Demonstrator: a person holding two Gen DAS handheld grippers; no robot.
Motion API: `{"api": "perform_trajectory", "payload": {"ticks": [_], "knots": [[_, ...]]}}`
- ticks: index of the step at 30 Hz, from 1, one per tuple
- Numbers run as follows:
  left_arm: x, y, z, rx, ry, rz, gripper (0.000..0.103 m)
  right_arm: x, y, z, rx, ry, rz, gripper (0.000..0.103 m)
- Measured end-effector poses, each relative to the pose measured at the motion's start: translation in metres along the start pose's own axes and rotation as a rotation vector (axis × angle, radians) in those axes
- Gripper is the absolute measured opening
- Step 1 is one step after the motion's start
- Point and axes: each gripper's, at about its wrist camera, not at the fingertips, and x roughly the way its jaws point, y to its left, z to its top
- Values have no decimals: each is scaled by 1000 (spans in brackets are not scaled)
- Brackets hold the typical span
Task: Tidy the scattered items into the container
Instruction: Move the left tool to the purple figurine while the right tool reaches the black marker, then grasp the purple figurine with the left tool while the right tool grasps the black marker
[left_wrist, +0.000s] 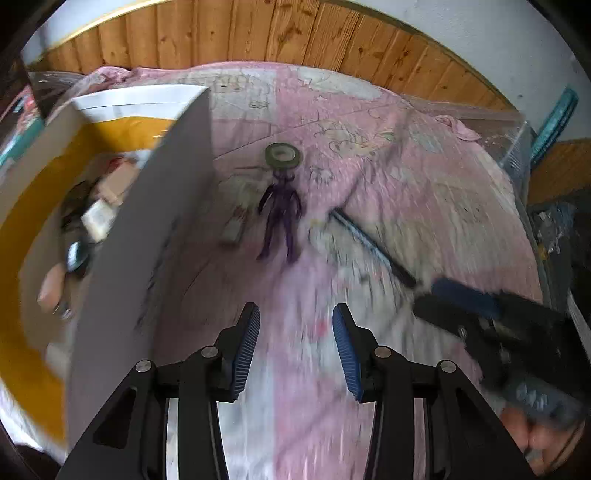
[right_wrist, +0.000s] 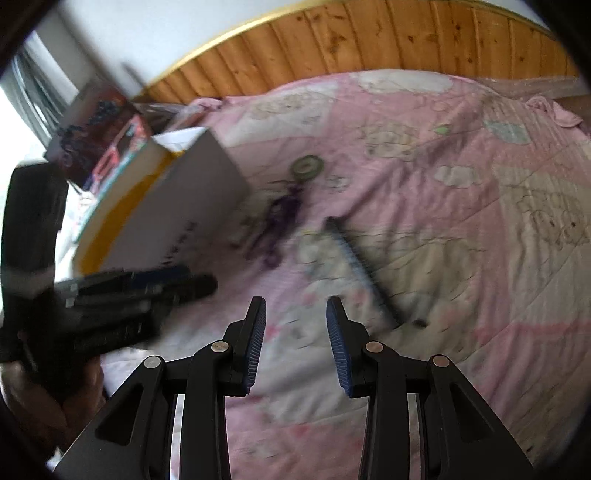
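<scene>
Bed cover (right_wrist: 424, 155): soft quilted cloth, matt, pink and cream, creased. Headboard (right_wrist: 369, 40): varnished knotty wood planks with a slight sheen. Box (left_wrist: 147, 206): smooth matt cardboard, grey outside, yellow inside. Left gripper (left_wrist: 295, 347) and right gripper (right_wrist: 296, 345): matt black plastic (blue ribbed pads on the fingers (left_wrist: 246, 347), bright metal pivot pins). Comb (right_wrist: 360, 266): dark plastic, blurred.

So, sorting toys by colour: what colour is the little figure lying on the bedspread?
Purple figure, clearest in the left wrist view.
</scene>
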Motion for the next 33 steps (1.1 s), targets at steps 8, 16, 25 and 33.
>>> {"api": "perform_trajectory", "payload": {"ticks": [8, 16, 25, 33], "knots": [[80, 5, 60, -19, 18, 41, 43, 57, -30, 9, -80, 95, -100, 38], [118, 4, 68, 27, -40, 65, 50, 83, -38, 6, -115, 117, -137, 28], [107, 12, 61, 31, -81, 31, 35, 67, -51, 14, 57, 126, -12, 16], [76, 3, 46, 27, -88, 62, 35, 57, -38, 14, 75, 124, 38, 16]]}}
